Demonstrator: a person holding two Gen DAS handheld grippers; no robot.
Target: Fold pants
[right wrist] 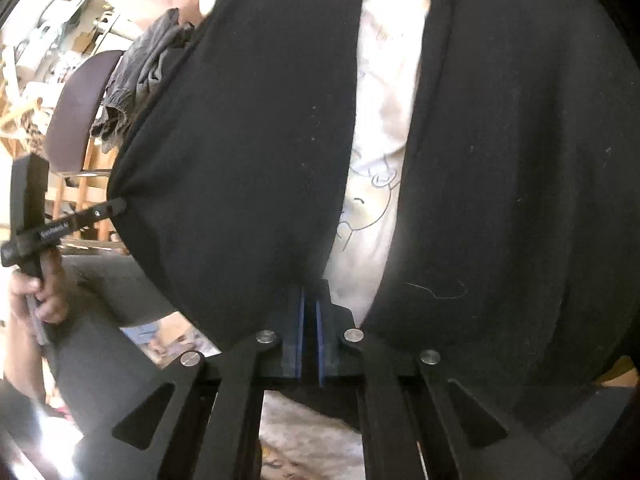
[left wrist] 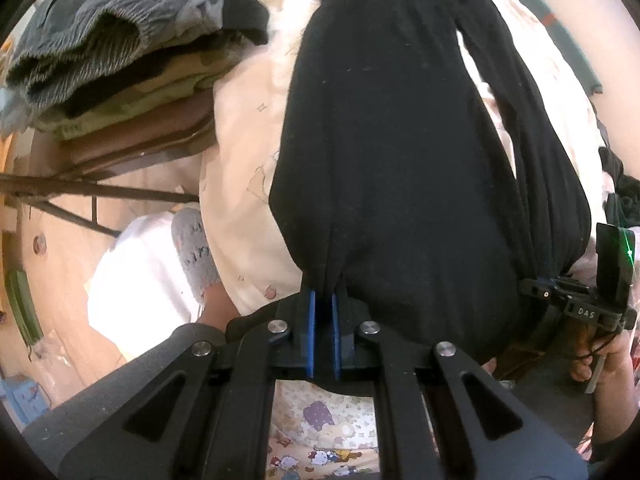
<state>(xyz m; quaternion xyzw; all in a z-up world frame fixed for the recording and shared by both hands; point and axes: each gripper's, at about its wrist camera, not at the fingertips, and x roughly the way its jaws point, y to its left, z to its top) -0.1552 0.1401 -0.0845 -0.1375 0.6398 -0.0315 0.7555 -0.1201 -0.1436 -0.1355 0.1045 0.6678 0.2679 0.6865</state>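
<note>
A cream cartoon-print bed sheet (left wrist: 248, 152) lies under everything, with a stack of folded clothes (left wrist: 120, 60) up and left of the left tongs (left wrist: 324, 300). Both those and the right tongs (right wrist: 309, 300) are clamped on the near edge of the black pants (left wrist: 400, 140), probably pinching separate spots so the cloth hangs spread for folding.

Black pants (left wrist: 400, 140) are lying over a cream cartoon-printed sheet (left wrist: 248, 152); blue pads (left wrist: 311, 332) are showing; grey corduroy (left wrist: 92, 36) is topping a camouflage garment (left wrist: 132, 92).
</note>
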